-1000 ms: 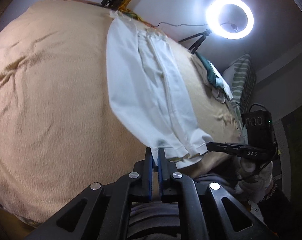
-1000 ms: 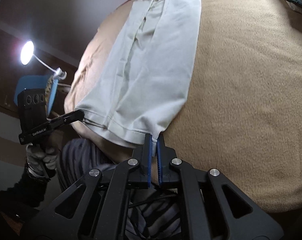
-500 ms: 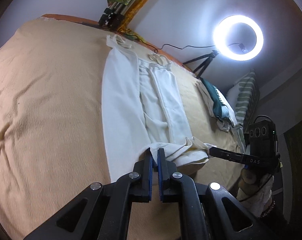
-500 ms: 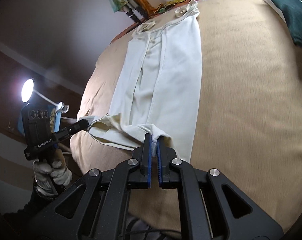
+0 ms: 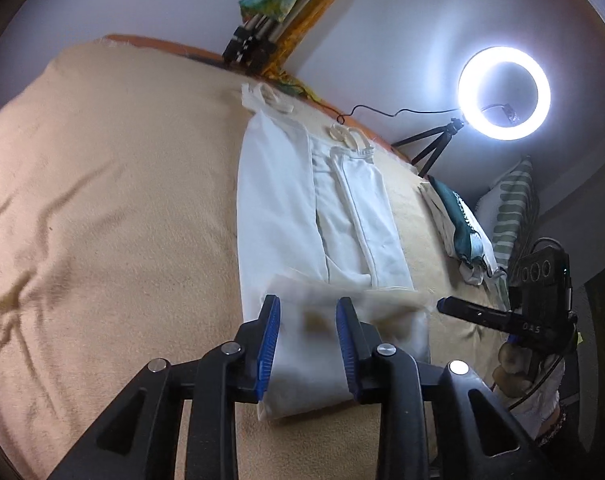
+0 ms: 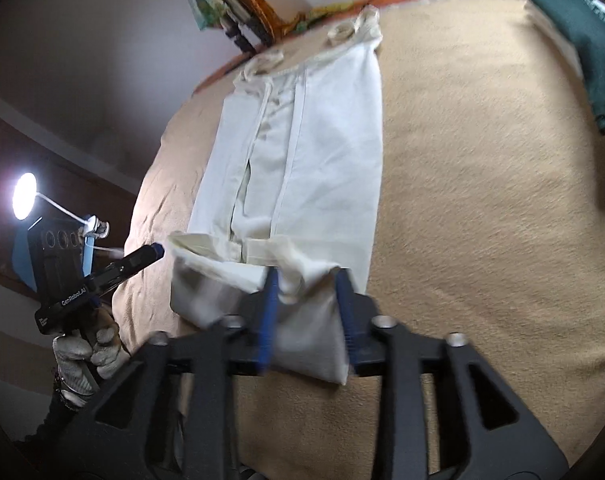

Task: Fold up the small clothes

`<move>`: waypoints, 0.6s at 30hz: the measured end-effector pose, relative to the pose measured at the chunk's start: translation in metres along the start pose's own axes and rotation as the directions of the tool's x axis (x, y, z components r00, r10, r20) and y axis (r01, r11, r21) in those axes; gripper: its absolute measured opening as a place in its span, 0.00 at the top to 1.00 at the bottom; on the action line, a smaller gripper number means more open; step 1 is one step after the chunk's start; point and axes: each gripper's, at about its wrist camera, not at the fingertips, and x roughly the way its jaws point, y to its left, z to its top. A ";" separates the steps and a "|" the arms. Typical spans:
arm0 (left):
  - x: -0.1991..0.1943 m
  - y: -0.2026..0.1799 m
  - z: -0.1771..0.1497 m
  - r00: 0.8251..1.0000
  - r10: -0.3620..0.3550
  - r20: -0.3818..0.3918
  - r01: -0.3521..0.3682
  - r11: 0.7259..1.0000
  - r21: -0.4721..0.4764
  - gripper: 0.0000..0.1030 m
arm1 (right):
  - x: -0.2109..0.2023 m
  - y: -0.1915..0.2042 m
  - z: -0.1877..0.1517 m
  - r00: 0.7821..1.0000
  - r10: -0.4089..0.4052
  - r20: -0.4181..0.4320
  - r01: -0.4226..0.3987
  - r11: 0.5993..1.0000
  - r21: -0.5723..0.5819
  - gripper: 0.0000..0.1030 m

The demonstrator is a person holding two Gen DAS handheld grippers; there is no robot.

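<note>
Blue-padded fingers of the left gripper point(image 5: 307, 316) are spread apart, with nothing between them; the folded-over hem of a white garment point(image 5: 322, 216) lies on the bed below the gap. In the right wrist view, the right gripper point(image 6: 307, 292) shows the same stance: its two blue pads stand apart over the doubled-back hem, not pinching any cloth, though this view is slightly blurred.

From the left wrist view, the white garment runs as a long narrow strip from the fingers toward 12 o'clock, its sides already folded inward so two seamed edges meet along the middle. Two loop-like straps point(image 5: 348, 136) sit at its far end. The near end is turned back on itself, forming a short doubled layer just ahead of the pads.

The garment lies on a tan blanket point(image 5: 114, 208) that covers the bed and is creased toward 9 o'clock. At about 3 o'clock, the other gripper's black finger points in toward the garment's near corner, just beside it, held by a gloved hand point(image 5: 514, 364). In the right wrist view the matching handset sits at 9 o'clock, also in a gloved hand.

A lit ring light point(image 5: 503, 92) on a small tripod glows at 2 o'clock. Below it, a dark green cloth point(image 5: 454, 216) and a striped pillow point(image 5: 514, 208) rest at the bed's edge.
</note>
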 end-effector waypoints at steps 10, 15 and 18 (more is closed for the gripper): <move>0.000 -0.001 0.013 0.999 0.040 0.007 -0.040 0.998 0.041 0.73 | -0.006 0.013 0.000 0.999 -0.051 0.009 0.051 0.992 -0.118 0.63; 0.013 -0.001 0.047 0.998 0.068 0.014 -0.069 0.995 0.071 0.66 | -0.003 0.001 0.036 0.992 -0.113 0.049 0.118 0.986 -0.120 0.63; 0.029 0.006 0.076 0.998 0.067 0.013 -0.068 0.996 0.056 0.61 | 0.006 -0.008 0.063 0.992 -0.116 0.051 0.121 0.987 -0.109 0.62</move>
